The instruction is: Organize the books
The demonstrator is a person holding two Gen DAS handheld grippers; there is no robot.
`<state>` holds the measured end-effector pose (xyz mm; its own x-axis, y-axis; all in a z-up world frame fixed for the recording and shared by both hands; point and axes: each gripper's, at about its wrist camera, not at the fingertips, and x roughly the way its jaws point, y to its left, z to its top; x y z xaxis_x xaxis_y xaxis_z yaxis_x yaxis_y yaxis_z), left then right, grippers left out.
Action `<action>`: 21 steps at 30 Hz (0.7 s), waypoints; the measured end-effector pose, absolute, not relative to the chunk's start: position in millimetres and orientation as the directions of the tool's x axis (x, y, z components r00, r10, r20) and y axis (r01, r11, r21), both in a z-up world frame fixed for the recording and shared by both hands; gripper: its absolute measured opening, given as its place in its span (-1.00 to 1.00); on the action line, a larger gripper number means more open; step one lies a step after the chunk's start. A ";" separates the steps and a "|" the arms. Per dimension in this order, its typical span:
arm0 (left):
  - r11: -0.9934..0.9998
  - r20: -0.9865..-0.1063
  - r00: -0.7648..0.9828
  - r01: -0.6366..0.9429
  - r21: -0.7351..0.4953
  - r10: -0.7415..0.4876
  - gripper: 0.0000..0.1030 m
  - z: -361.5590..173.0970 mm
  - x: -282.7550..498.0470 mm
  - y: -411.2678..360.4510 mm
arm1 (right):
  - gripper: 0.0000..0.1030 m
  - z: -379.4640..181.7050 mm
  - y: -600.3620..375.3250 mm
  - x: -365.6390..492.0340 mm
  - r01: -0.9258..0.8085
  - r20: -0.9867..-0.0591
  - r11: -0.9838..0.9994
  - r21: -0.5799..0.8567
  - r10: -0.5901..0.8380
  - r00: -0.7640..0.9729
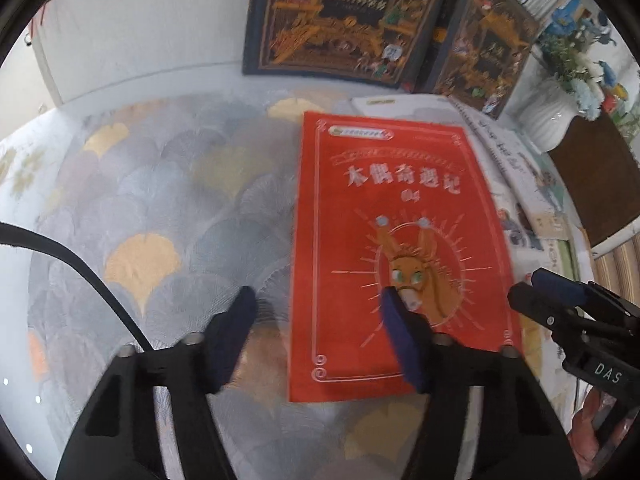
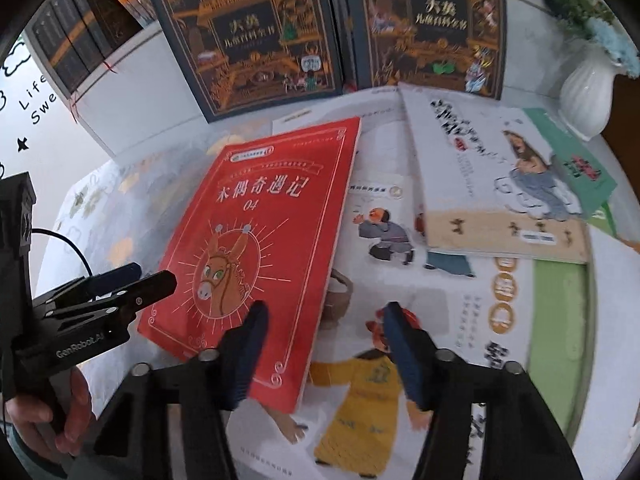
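A red book with a donkey on its cover (image 1: 400, 248) (image 2: 260, 240) lies flat on a ginkgo-patterned tablecloth (image 1: 160, 208). My left gripper (image 1: 318, 320) is open and straddles the book's left edge, one finger over the cloth and the other over the cover. My right gripper (image 2: 326, 336) is open and straddles the book's right edge, its other finger above a large white picture book (image 2: 400, 280) that lies beneath the red one. Each gripper shows in the other's view: the right gripper (image 1: 528, 286) and the left gripper (image 2: 156, 276). No pad presses on the book.
Two dark ornate books (image 2: 256, 40) (image 2: 432, 24) stand against the back wall. A white book with a figure on a cloud (image 2: 500, 184) and a green book (image 2: 580, 168) lie at the right. A white vase (image 2: 588, 92) stands at the back right. A person's hand (image 2: 68, 412) holds the left gripper.
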<state>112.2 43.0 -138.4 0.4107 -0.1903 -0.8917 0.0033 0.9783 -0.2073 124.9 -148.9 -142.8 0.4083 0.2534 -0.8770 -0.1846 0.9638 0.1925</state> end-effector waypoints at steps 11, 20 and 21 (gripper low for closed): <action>0.950 -0.869 0.398 0.020 -0.312 -0.294 0.07 -143.4 106.3 43.2 | -0.11 -150.7 -123.5 122.6 -0.292 -0.889 0.948 0.128 0.240 0.389; 0.915 -0.855 0.348 0.023 -0.402 -0.385 0.07 -145.8 28.5 26.3 | -0.09 -139.6 -142.7 64.0 -0.346 -0.908 0.931 0.117 0.241 0.343; 0.910 -0.854 0.337 0.022 -0.414 -0.396 0.07 -147.8 11.5 21.5 | -0.09 -139.9 -148.5 49.1 -0.349 -0.911 0.930 0.117 0.241 0.335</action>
